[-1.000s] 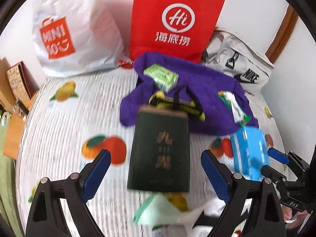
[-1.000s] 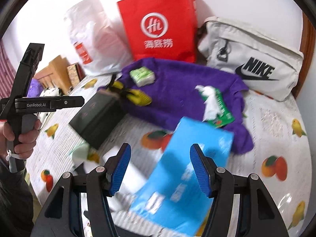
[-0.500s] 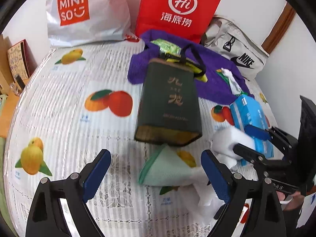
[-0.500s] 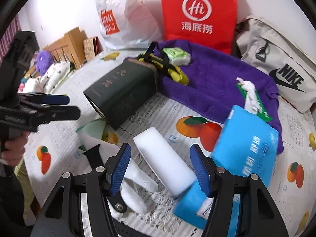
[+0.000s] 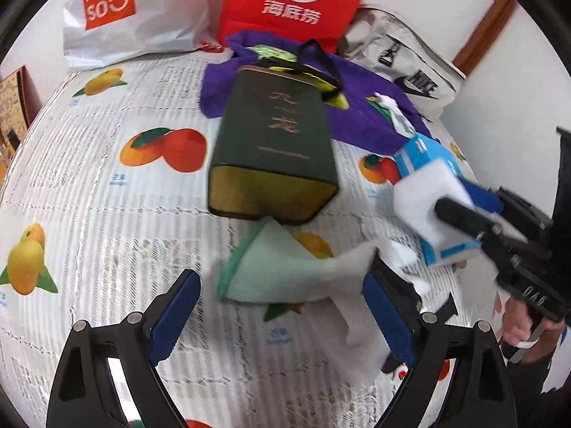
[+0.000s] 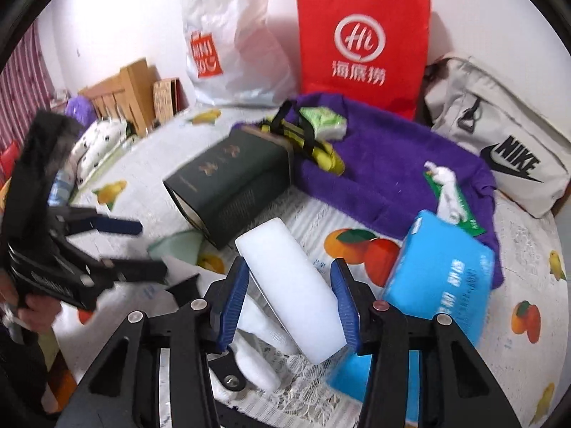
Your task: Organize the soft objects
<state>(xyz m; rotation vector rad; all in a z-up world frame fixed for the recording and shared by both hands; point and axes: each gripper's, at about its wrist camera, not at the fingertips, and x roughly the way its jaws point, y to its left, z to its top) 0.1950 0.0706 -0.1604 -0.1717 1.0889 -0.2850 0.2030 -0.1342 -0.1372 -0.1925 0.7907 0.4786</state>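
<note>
My right gripper [image 6: 289, 303] is shut on a white sponge block [image 6: 291, 285] and holds it above the fruit-print tablecloth [image 5: 89, 196]; the block also shows in the left wrist view [image 5: 426, 201]. My left gripper [image 5: 280, 315] is open and empty, just short of a mint-green cloth [image 5: 271, 267] that lies with white tissue [image 5: 357, 285] in front of a dark green box [image 5: 274, 146] on its side. A purple towel [image 6: 385, 164] lies behind, with a green tissue pack [image 6: 324, 121] and a yellow strap [image 6: 317, 146] on it.
A blue tissue pack [image 6: 442, 278] lies right of the sponge. A red Hi bag [image 6: 360, 39], a white Miniso bag [image 6: 228, 42] and a grey Nike bag [image 6: 499, 142] stand along the back wall. Wooden furniture [image 6: 121, 89] is at the far left.
My right gripper closed on the white sponge block and lifted it. My left gripper pulled back and down toward the mint-green cloth.
</note>
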